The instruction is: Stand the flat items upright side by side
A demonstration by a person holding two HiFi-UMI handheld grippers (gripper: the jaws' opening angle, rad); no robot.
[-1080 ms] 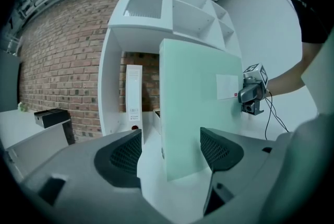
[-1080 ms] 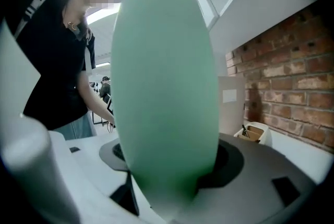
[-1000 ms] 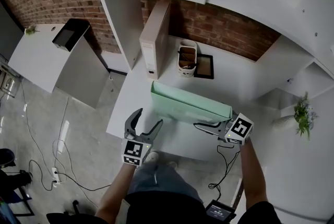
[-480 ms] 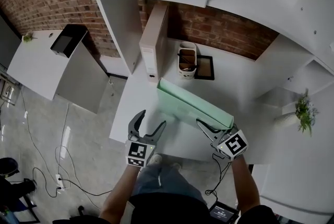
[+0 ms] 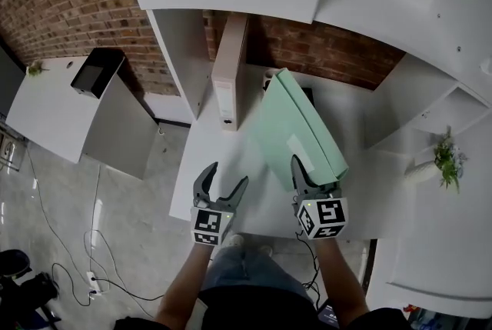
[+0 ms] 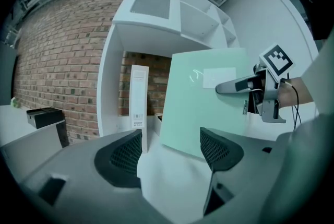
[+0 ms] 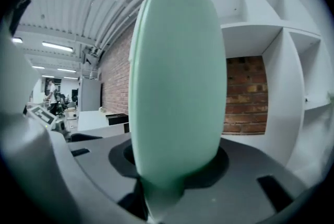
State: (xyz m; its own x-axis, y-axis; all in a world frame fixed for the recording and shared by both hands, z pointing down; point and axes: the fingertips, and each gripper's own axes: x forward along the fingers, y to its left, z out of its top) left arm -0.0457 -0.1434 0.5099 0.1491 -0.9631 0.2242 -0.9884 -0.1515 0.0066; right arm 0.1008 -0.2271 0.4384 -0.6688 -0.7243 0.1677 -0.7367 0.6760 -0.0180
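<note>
My right gripper had just closed on the near edge of the folder, which was tilted up over the desk beside the binder. My left gripper hung spread and empty. Pinched at one edge, the folder could swing or slip. Its far corner possibly touched the desk, and could snag.

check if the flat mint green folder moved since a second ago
Yes. The flat mint green folder has swung from lying crosswise on the white desk to raised on edge, pointing back, right of the upright white binder.
</note>
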